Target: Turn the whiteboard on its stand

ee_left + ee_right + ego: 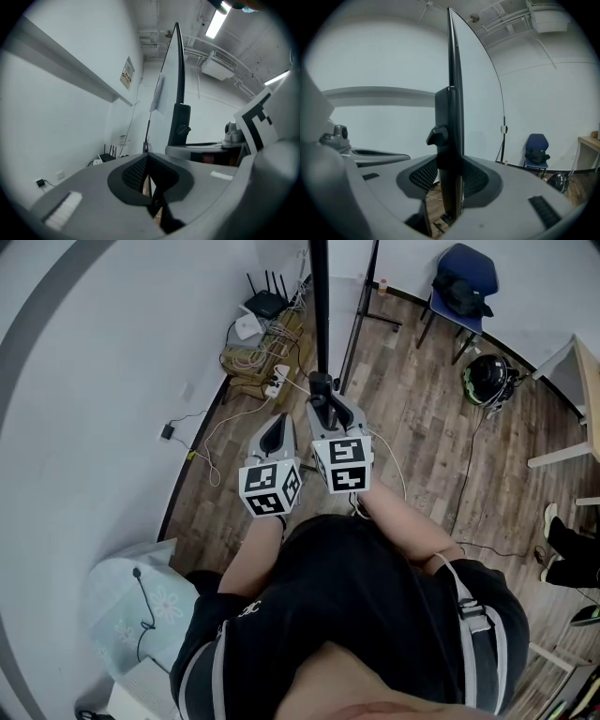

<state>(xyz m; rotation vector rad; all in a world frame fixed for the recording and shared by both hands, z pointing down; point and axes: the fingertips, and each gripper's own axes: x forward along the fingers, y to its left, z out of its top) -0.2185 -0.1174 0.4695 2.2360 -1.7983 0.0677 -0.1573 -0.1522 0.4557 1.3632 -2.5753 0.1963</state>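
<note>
Before us the whiteboard (320,306) stands edge-on, its near edge between the jaws of the right gripper (323,395), and the left gripper (278,425) sits just beside that on the left. Behind the board, on the floor (422,446), we find a chair (464,282) to the right and a router (265,304) by the wall to the left.

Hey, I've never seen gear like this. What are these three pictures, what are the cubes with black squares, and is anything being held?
A person holds a gripping tool in each hand; the patterned cubes are part of those tools. The head view looks down from the person's head at a wooden floor with a router, a blue chair and a helmet. The other two views come from cameras riding on each tool. The left tool is shut and empty. The right tool is closed on the black edge of the upright whiteboard, seen edge-on.
</note>
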